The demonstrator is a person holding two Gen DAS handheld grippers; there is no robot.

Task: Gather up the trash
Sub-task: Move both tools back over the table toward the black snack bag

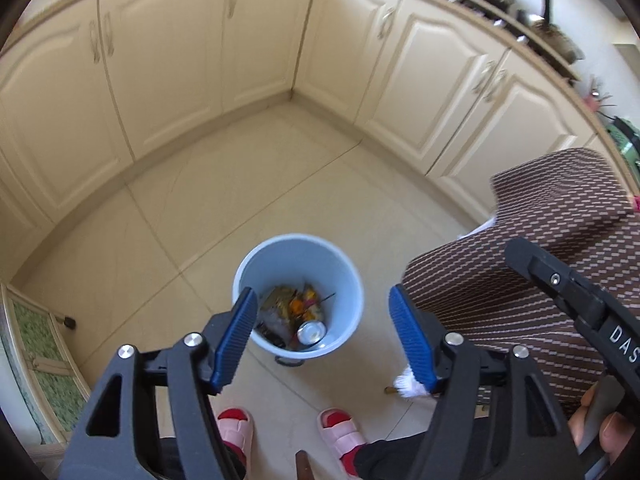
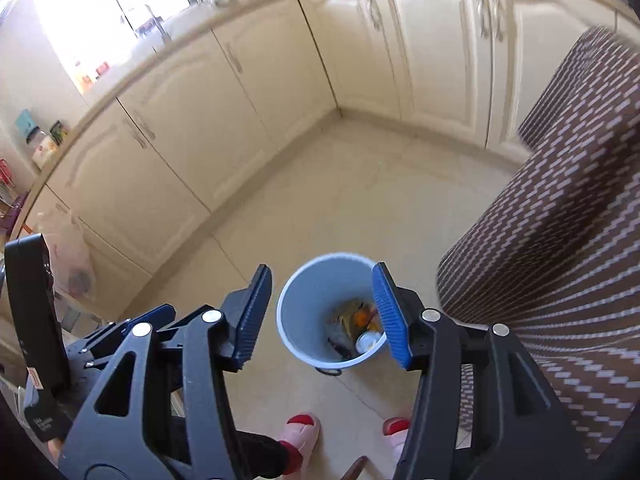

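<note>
A light blue trash bin [image 1: 298, 248] stands on the tiled floor; it also shows in the right wrist view [image 2: 304, 320]. Inside lie a silver can [image 1: 311, 332], orange scraps [image 1: 298, 306] and wrappers; the can shows again in the right wrist view [image 2: 368, 341]. My left gripper [image 1: 323, 330] is open and empty, held high above the bin. My right gripper [image 2: 322, 314] is open and empty, also above the bin. The right gripper's body [image 1: 576, 300] shows at the right of the left wrist view.
Cream kitchen cabinets [image 1: 168, 72] wrap around the floor corner. A table with a brown patterned cloth [image 1: 540, 248] stands to the right of the bin. The person's feet in pink slippers [image 1: 340, 428] stand just before the bin. A glass-front door [image 1: 36, 352] is at the left.
</note>
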